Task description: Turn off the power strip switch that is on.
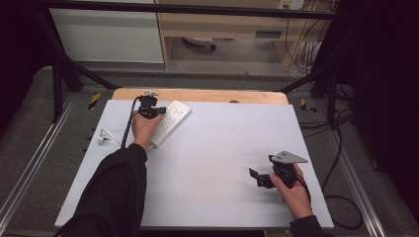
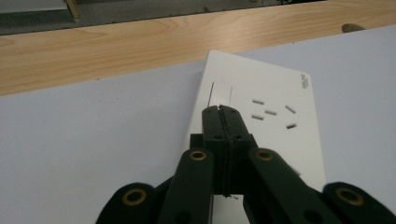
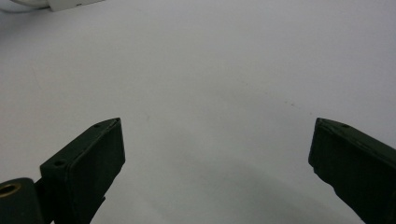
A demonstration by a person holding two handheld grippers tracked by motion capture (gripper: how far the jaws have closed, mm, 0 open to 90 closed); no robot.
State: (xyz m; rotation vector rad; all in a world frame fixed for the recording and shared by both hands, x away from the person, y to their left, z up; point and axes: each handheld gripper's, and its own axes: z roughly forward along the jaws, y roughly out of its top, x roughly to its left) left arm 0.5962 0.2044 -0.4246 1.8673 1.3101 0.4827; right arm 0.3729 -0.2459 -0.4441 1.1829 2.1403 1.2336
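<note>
High view places the power strip [image 1: 168, 122] at the far left of the pale mat [image 1: 212, 163], lying slantwise with its far end near the wooden table [image 1: 197, 95] edge that shows beyond the mat. The left gripper [image 1: 150, 111] sits over the strip's middle, held by the left hand [image 1: 144, 128], and a white cord [image 1: 108, 136] curls off the strip's near end toward the mat's left edge. Left gripper view looks along the two black jaws, which are pressed flat together with nothing between them; their joined tips [image 2: 218, 111] hang right over the strip [image 2: 266, 126], just before its rocker switch [image 2: 222, 93]. Whether the tips touch the strip's face I cannot tell. That close view also gives the slots of a socket to the right of the tips and small print at the strip's far corner, neither of which can be made out from above. Well apart, at the mat's near right, the right gripper [image 1: 258, 177] is held low in the right hand [image 1: 292, 190], with its grey plate on top. Right gripper view shows its jaws [image 3: 215, 158] spread wide over bare mat, holding nothing, with a corner of the strip [image 3: 70, 4] far off at the top left edge.
</note>
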